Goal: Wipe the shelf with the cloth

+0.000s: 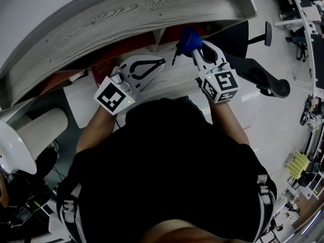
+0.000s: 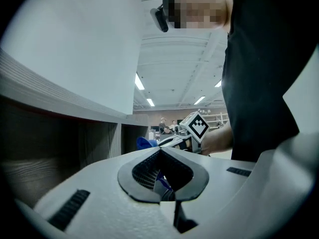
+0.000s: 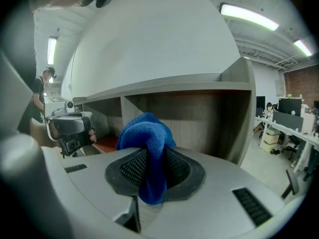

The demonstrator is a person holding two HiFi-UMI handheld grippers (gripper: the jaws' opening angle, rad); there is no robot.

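The blue cloth (image 1: 189, 38) is bunched up and pinched in my right gripper (image 1: 195, 48), which is shut on it just in front of the shelf's open compartments. In the right gripper view the cloth (image 3: 147, 133) bulges out above the jaws, before a grey wood-grain compartment (image 3: 199, 114). The shelf (image 1: 126, 14) has a curved wood-grain top and a reddish inner board (image 1: 119, 52). My left gripper (image 1: 161, 62) is shut and holds nothing, level with the right one and to its left. From the left gripper view the cloth (image 2: 144, 143) shows beyond the jaws (image 2: 162, 177).
A white board (image 1: 83, 103) lies under both grippers. A black office chair (image 1: 260, 75) stands on the floor to the right. A white rounded object (image 1: 35, 130) sits at the left. Desks and clutter line the far right edge (image 1: 304, 29).
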